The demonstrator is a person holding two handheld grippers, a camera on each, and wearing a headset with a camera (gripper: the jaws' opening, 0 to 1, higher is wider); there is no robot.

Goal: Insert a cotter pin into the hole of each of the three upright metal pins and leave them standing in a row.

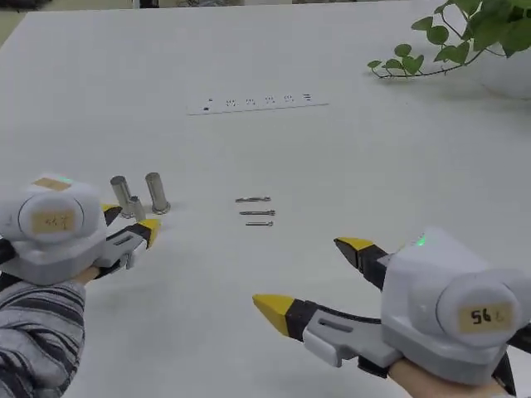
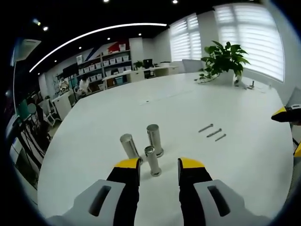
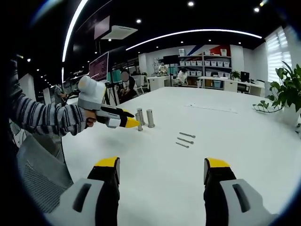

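left gripper [image 2: 160,164] parted before 3 metal pins [image 2: 154,138], maybe touching | right gripper [image 3: 162,163] wide

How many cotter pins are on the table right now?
3, all loose on the table, in a column: the farthest cotter pin, the middle one, the nearest, right of the upright metal pins. None seems hidden.

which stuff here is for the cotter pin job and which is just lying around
For the job: three upright metal pins, three cotter pins, left hand-held gripper, right hand-held gripper.
Just lying about: potted plant, socket strip.
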